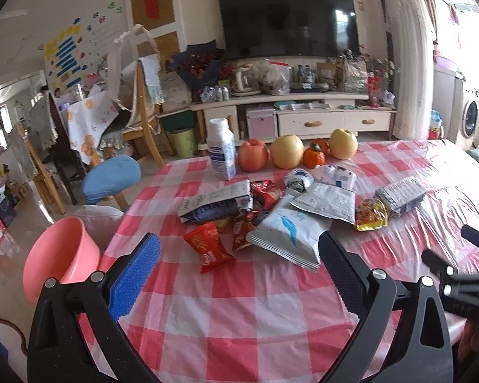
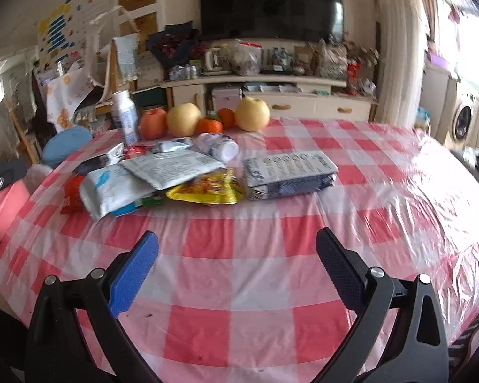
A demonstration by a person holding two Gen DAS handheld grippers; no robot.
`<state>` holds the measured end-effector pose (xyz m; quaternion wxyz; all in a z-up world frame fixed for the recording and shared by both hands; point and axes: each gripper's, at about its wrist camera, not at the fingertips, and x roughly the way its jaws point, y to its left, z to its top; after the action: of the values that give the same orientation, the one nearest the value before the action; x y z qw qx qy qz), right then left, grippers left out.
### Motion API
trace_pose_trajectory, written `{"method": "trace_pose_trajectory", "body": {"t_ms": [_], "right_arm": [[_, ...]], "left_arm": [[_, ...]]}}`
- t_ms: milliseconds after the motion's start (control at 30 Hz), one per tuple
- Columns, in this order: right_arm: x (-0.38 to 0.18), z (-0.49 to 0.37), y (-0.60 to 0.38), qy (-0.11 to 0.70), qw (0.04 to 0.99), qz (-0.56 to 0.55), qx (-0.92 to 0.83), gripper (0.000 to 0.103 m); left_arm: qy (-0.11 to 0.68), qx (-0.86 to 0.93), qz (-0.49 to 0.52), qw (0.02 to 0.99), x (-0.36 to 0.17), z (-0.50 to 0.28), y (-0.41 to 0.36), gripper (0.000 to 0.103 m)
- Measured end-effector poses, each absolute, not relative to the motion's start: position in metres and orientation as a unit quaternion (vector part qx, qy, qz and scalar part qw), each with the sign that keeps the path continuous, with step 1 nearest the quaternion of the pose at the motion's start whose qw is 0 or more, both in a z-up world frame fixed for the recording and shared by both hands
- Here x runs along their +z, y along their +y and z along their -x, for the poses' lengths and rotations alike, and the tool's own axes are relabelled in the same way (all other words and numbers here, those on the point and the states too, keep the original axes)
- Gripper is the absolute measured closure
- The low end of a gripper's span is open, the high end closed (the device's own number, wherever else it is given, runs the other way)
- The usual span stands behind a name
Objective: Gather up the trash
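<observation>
both hand-held grippers, left [image 1: 239, 255] and right [image 2: 238, 252], gape wide, empty; three apples [image 1: 286, 151], two persimmons [image 1: 314, 157].

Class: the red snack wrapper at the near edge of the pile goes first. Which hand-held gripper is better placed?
Probably left: the left hand-held gripper is open just before the red snack wrapper, beside the pink bucket.

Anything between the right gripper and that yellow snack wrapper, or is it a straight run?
Straight run: in the right wrist view only bare checked tablecloth separates the open right gripper from the yellow snack wrapper.
</observation>
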<state>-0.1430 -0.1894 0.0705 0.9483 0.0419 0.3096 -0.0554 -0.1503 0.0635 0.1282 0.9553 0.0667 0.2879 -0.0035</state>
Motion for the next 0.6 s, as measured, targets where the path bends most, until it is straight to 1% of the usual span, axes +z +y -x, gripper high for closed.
{"method": "trace_pose_trajectory", "body": {"t_ms": [133,333,500,600], "right_arm": [[0.065,0.138,-0.224,0.326,0.937,-0.101,-0.075,0.004],[0.059,0.135,-0.267,0.337,0.92,-0.177,-0.09,0.004],[0.056,0.129,-0.281,0.342,0.912,-0.215,-0.075,0.004],[0.054,0.122,-0.281,0.345,0.909,-0.228,-0.057,0.004]], "left_arm": [[0.306,-0.062,-0.068,0.948,0.129,0.146,0.051,0.005],[0.333,-0.11,-0.102,0.931,0.121,0.138,0.035,0.005],[0.366,-0.114,-0.101,0.918,0.113,0.123,0.04,0.005],[0.377,-0.119,-0.12,0.911,0.11,0.115,0.039,0.005]]}}
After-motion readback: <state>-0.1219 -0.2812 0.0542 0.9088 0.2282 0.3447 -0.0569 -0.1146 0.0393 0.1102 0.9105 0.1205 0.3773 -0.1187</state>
